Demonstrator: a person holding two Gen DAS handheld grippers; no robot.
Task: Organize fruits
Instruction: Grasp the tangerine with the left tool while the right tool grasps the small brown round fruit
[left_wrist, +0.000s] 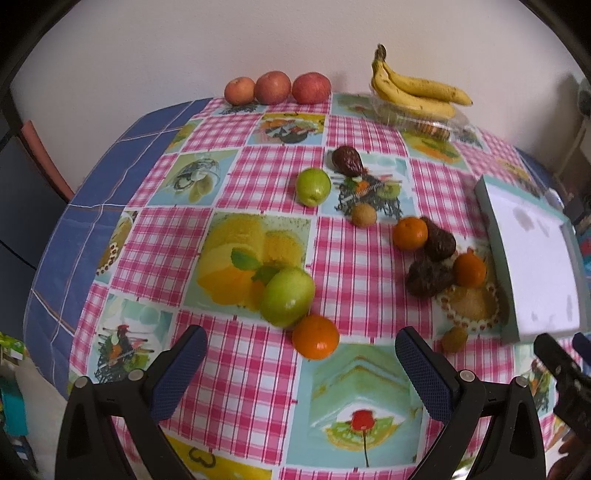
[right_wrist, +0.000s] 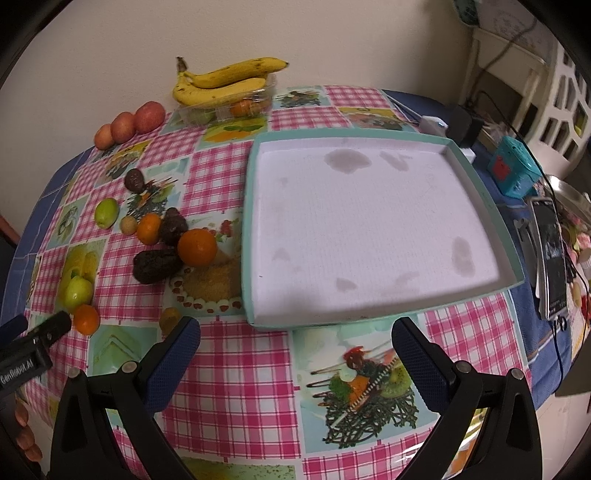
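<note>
Loose fruit lies on the checked tablecloth. In the left wrist view my left gripper (left_wrist: 301, 360) is open and empty, just behind an orange (left_wrist: 316, 336) that touches a green apple (left_wrist: 287, 296). Further off lie a second green apple (left_wrist: 313, 186), a dark fig (left_wrist: 347, 160), two oranges (left_wrist: 410, 233) and dark fruits (left_wrist: 428, 277). In the right wrist view my right gripper (right_wrist: 295, 341) is open and empty, just in front of the empty teal-rimmed white tray (right_wrist: 255, 236). The fruit cluster (right_wrist: 196, 246) lies left of the tray.
Three red apples (left_wrist: 273, 87) line the far edge by the wall. Bananas (right_wrist: 221, 79) rest on a clear plastic box (right_wrist: 225, 105) at the back. A phone (right_wrist: 551, 254), a teal box (right_wrist: 515, 170) and cables lie right of the tray.
</note>
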